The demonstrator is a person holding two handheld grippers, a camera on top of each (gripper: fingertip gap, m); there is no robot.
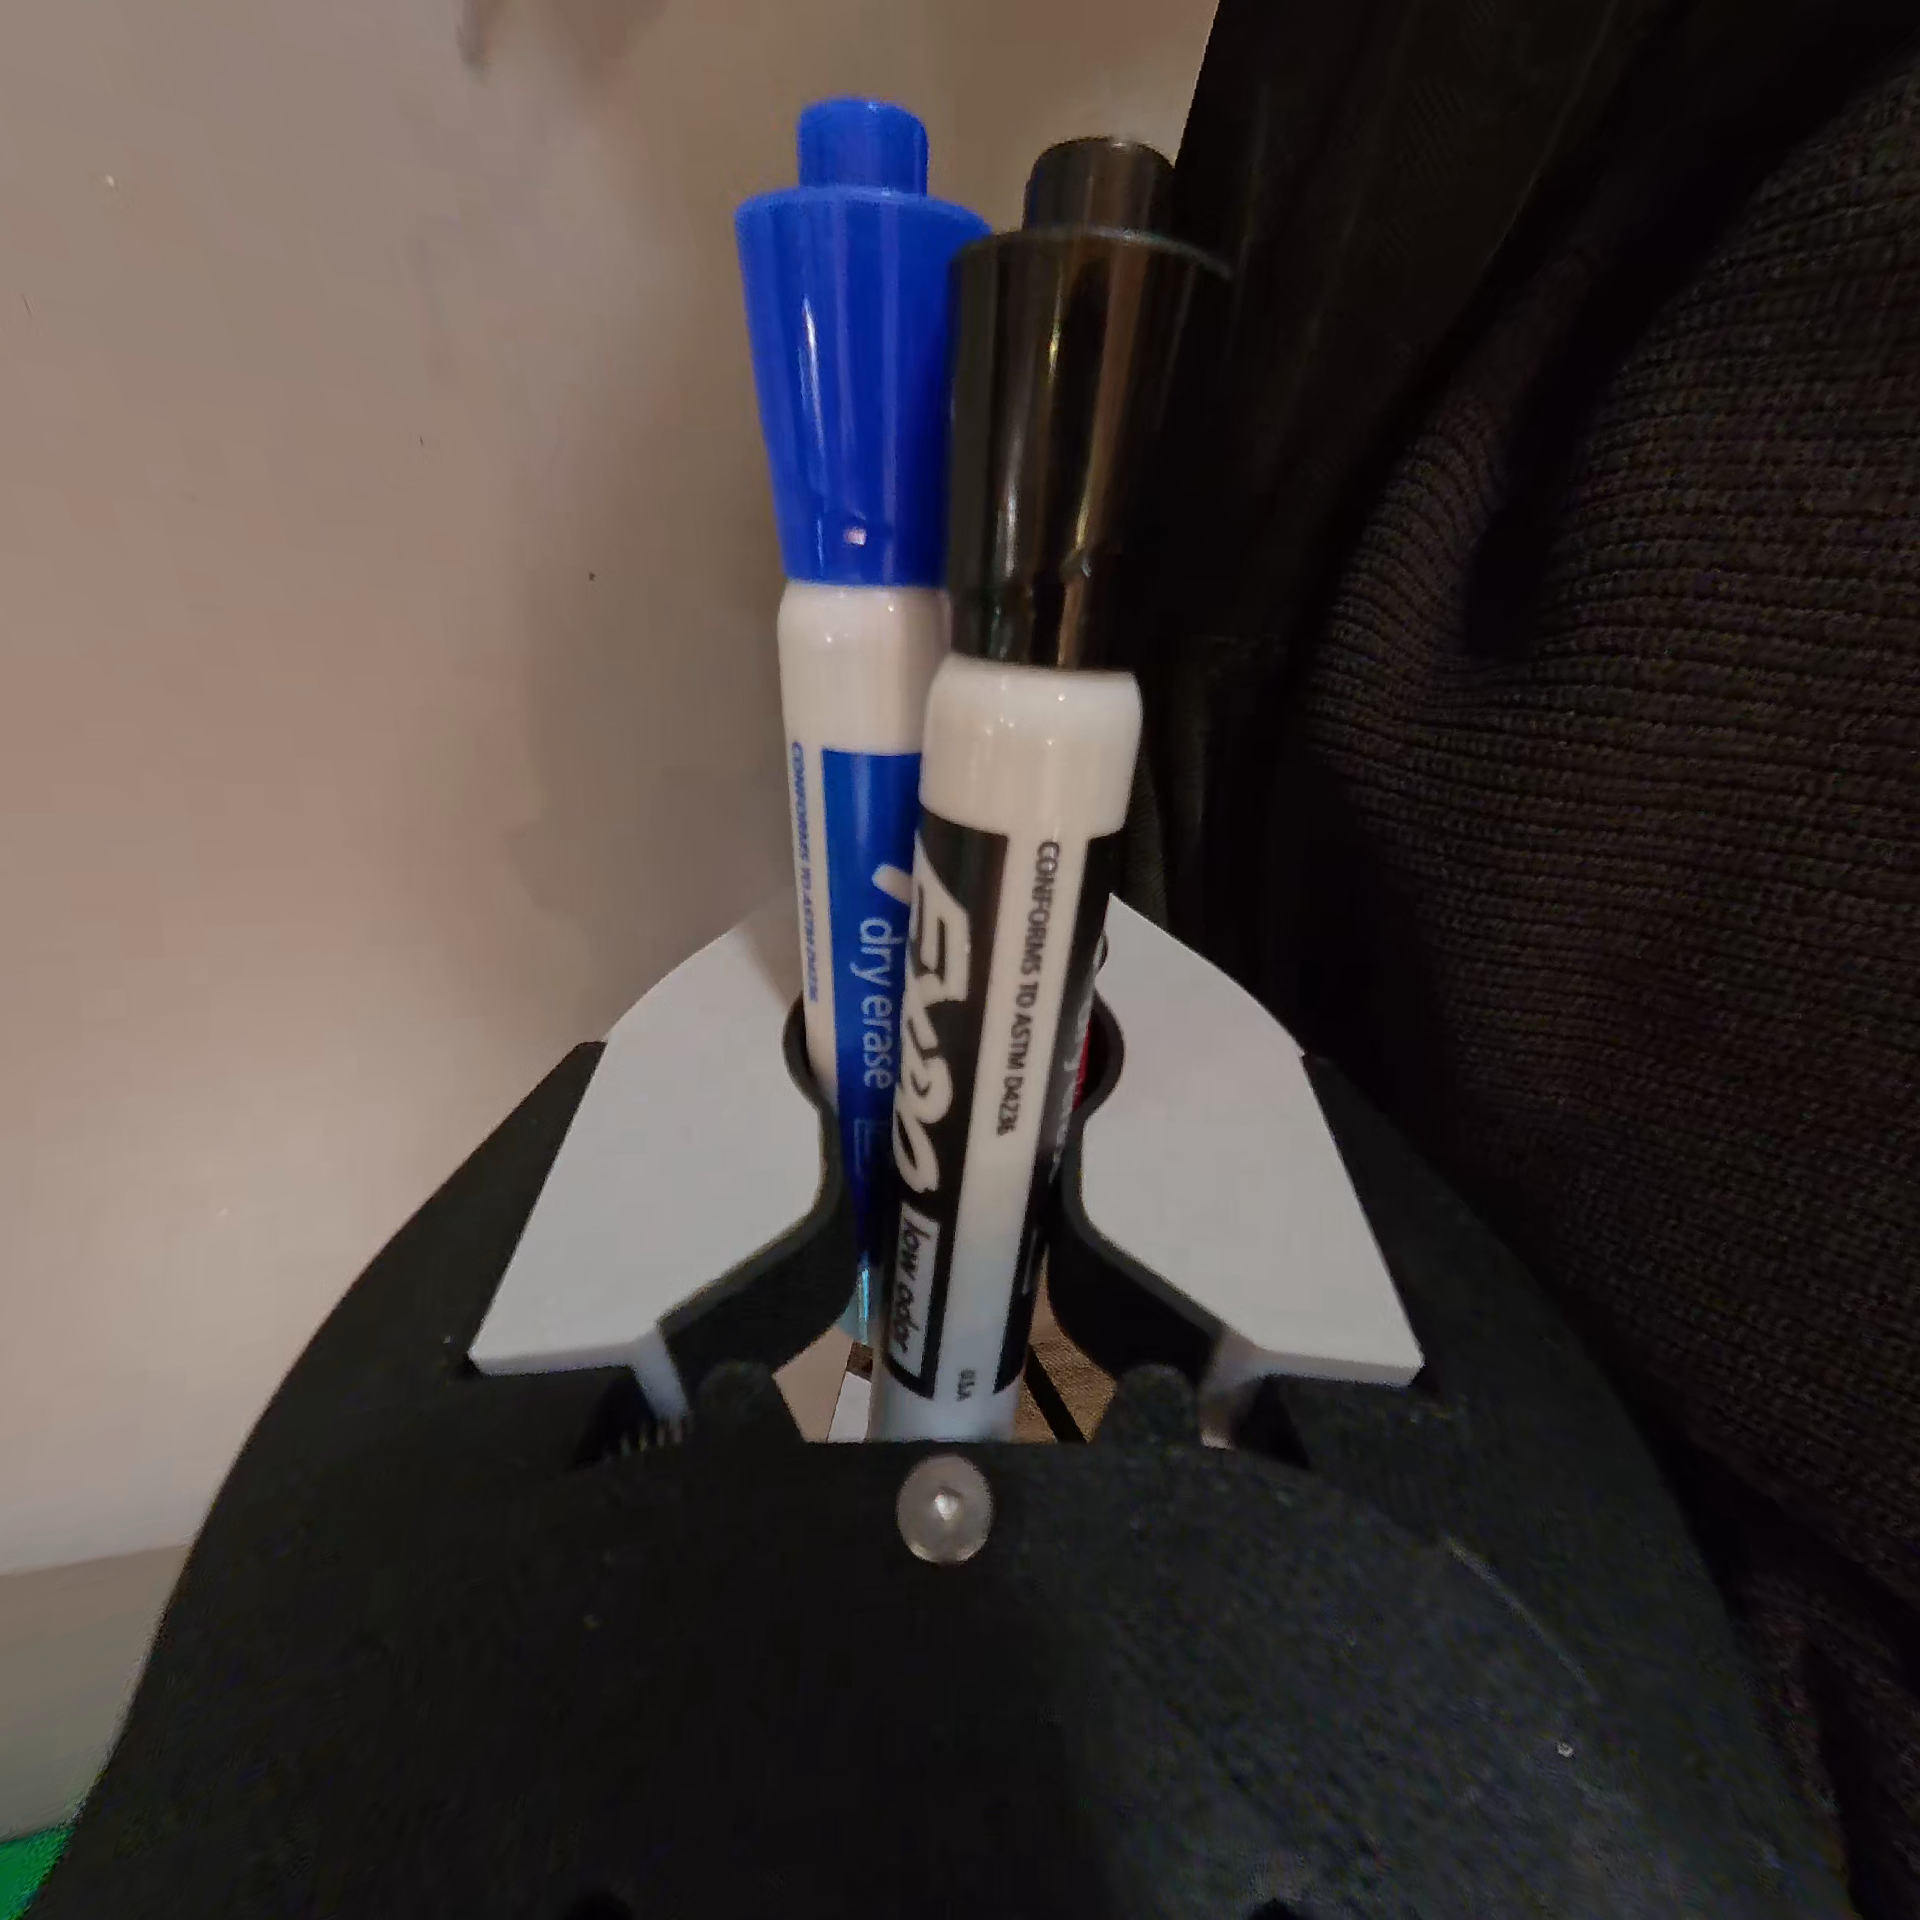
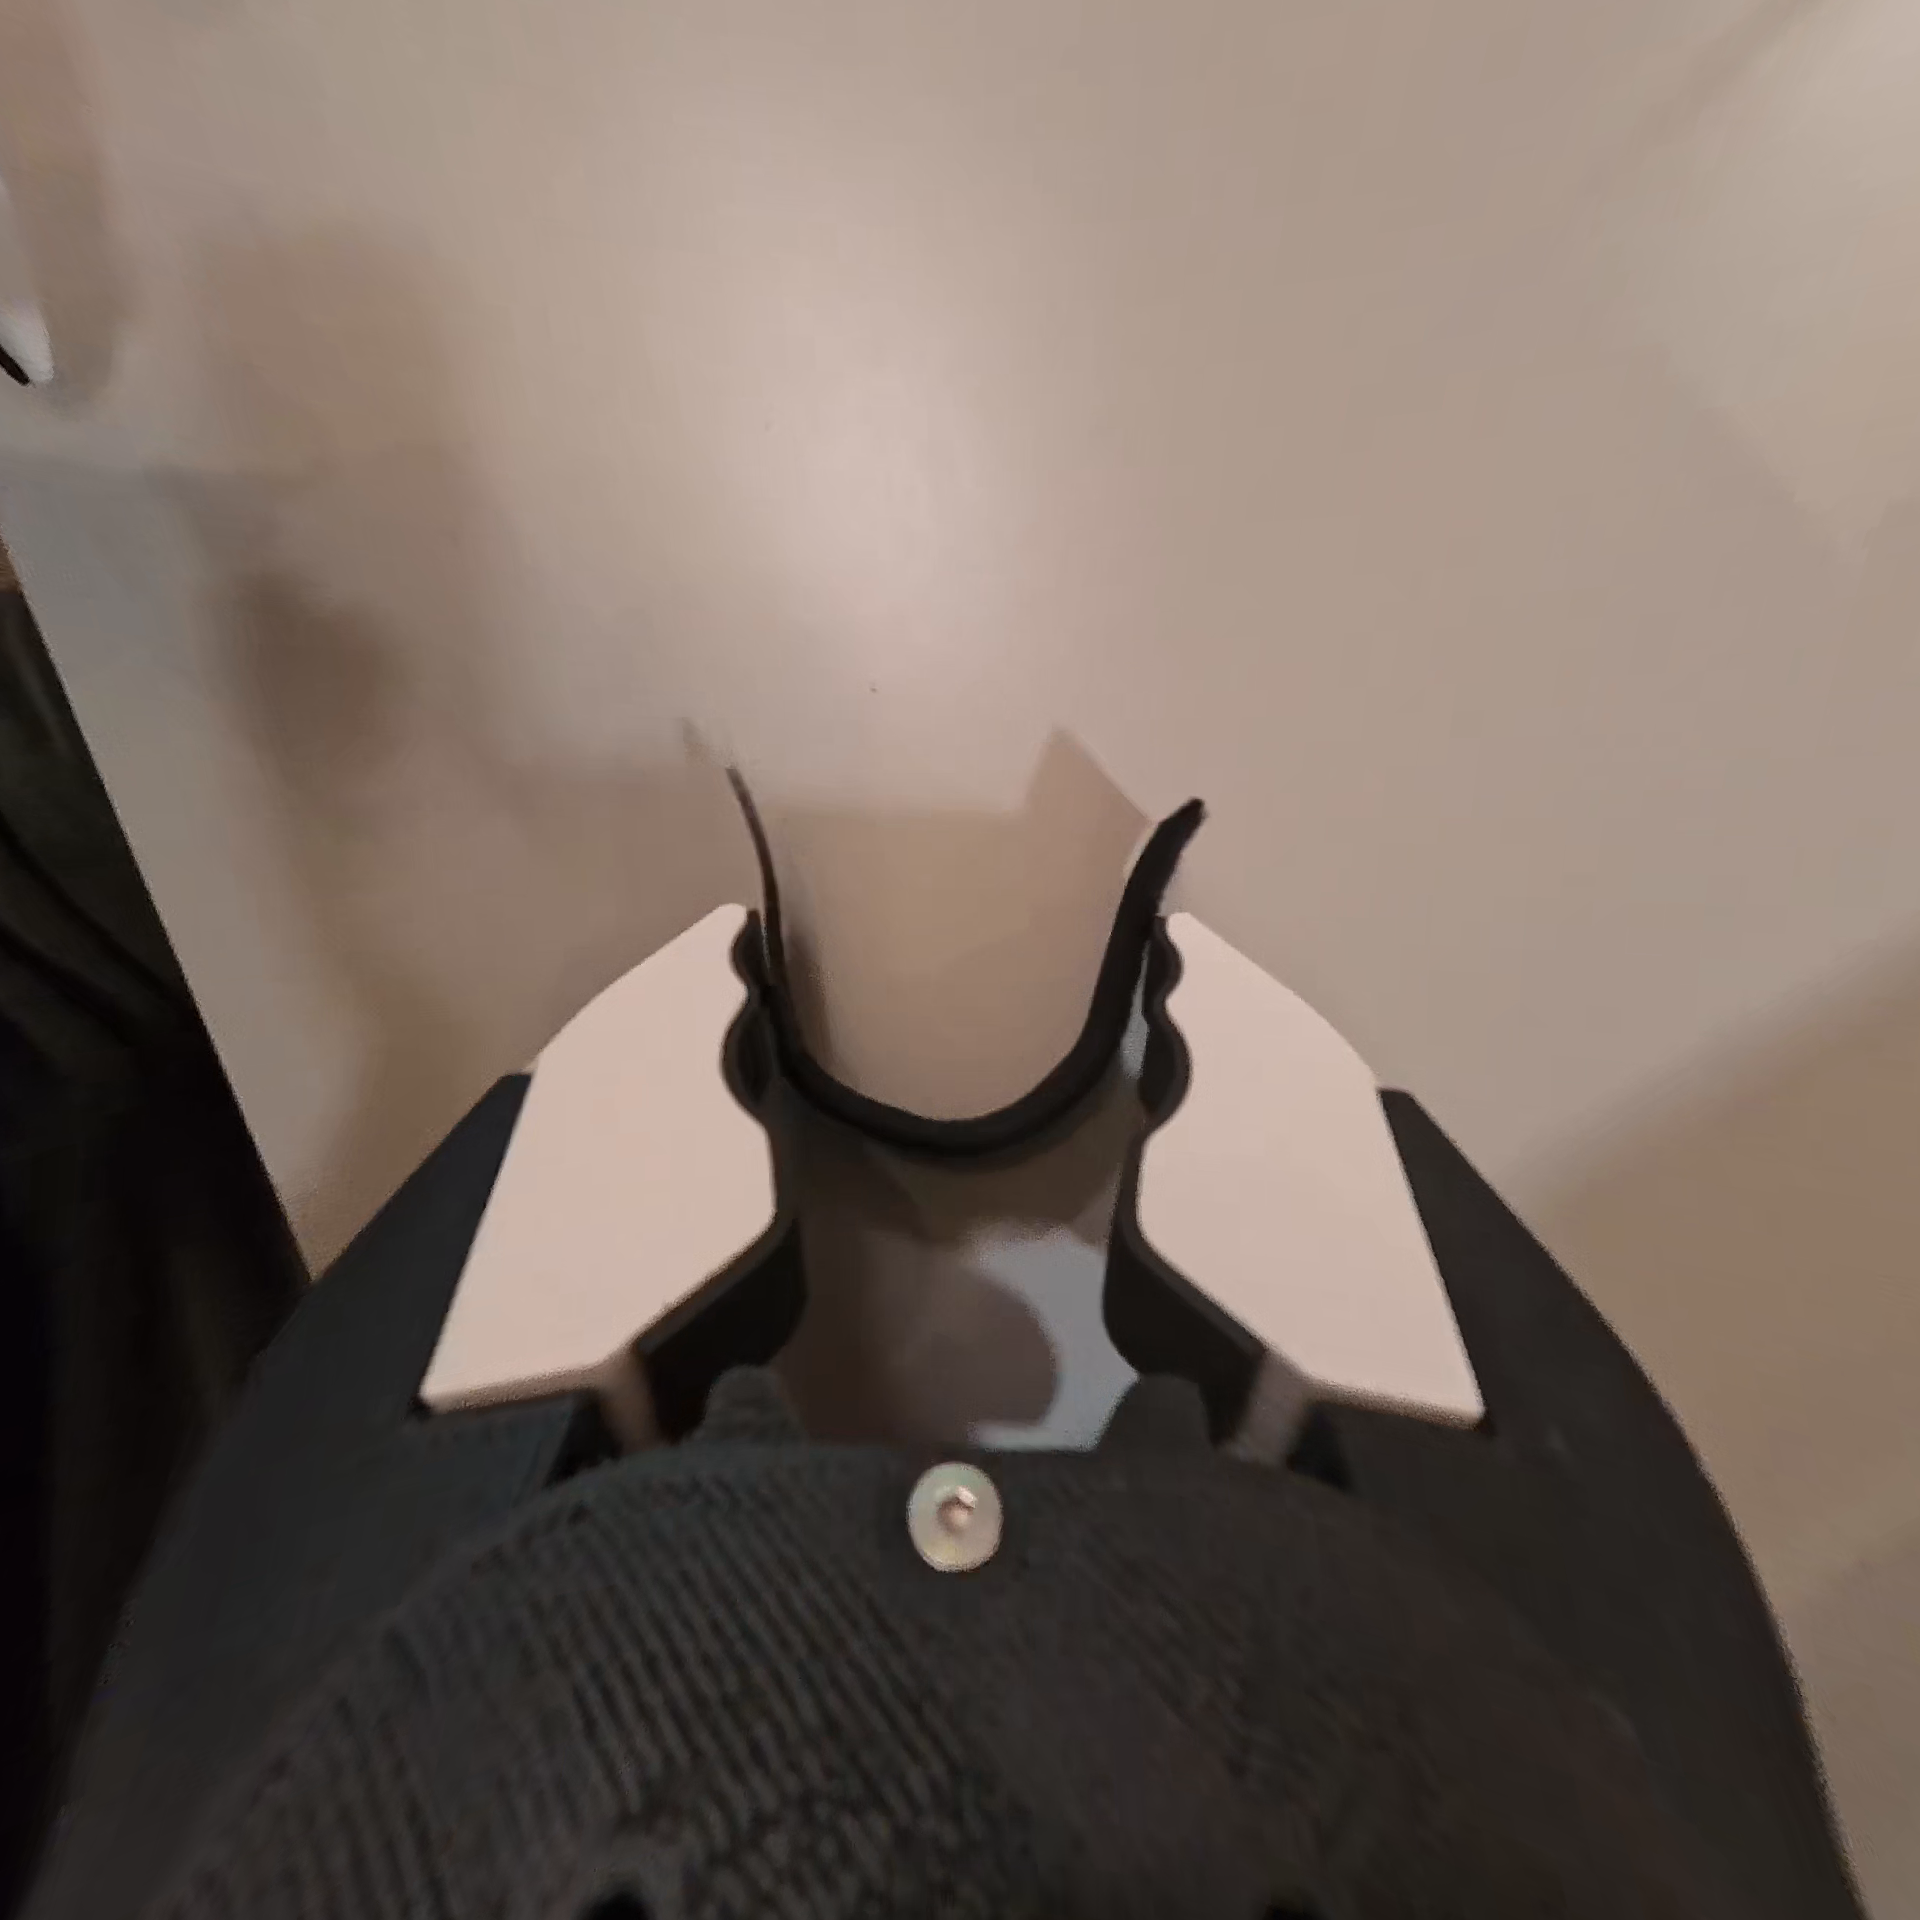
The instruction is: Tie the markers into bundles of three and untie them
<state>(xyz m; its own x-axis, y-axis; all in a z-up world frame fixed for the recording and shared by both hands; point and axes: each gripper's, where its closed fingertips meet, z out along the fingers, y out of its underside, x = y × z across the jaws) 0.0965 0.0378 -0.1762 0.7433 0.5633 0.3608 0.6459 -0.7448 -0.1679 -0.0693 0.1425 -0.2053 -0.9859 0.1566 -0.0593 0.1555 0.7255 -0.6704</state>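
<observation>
My left gripper is shut on a bundle of dry-erase markers that stand up between its white fingers. A blue-capped marker is on the left and a black-capped marker is in front. A second black cap shows behind, and a bit of red label shows low on the right. My right gripper holds a thin black band bent into a U between its fingers. The band's two ends rise past the fingertips. Below it is a pale, blurred surface.
Dark knitted fabric, a person's clothing, fills the right of the left wrist view, close to the markers. A pale surface lies to the left, with a green patch at the bottom corner. A dark area borders the right wrist view's left edge.
</observation>
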